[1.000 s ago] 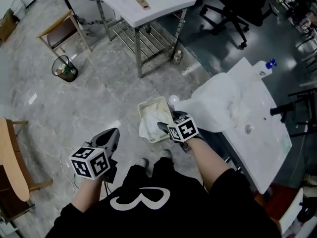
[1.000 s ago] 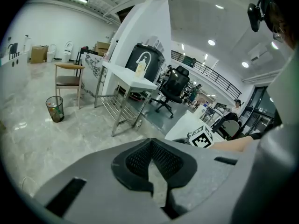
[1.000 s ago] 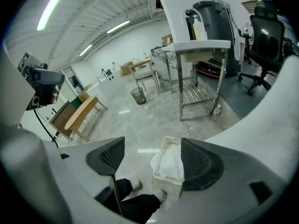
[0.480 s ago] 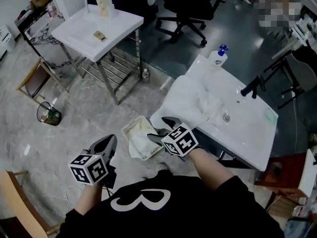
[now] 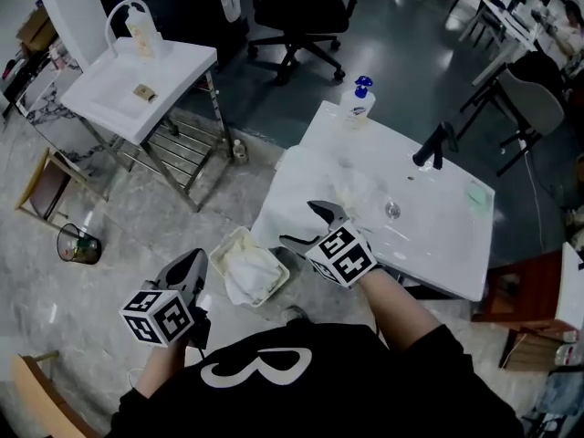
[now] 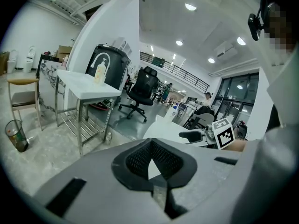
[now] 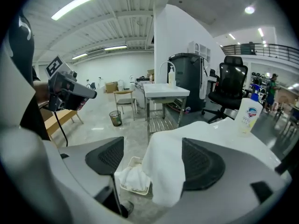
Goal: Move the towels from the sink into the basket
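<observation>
A white towel point(image 5: 297, 185) lies in the sink point(image 5: 438, 235) and hangs over its left edge. My right gripper point(image 5: 303, 224) is open beside the hanging part; in the right gripper view the towel point(image 7: 163, 171) shows between the spread pads of the right gripper point(image 7: 152, 161), and neither pad presses on it. A cream basket point(image 5: 230, 247) stands on the floor below, with another white towel point(image 5: 248, 276) bunched inside. My left gripper point(image 5: 193, 270) hovers left of the basket, shut and empty, as the left gripper point(image 6: 152, 164) also shows in its own view.
A soap bottle point(image 5: 358, 99) and a black faucet point(image 5: 433, 144) stand on the sink. A second sink on a metal stand point(image 5: 137, 85) is at the far left, with a trash bin point(image 5: 76, 245), a wooden chair point(image 5: 41, 185) and an office chair point(image 5: 297, 7) around.
My right gripper has moved from over the basket to the towel hanging at the sink's edge. The view has swung toward the sink. The left gripper stays low and shut.
</observation>
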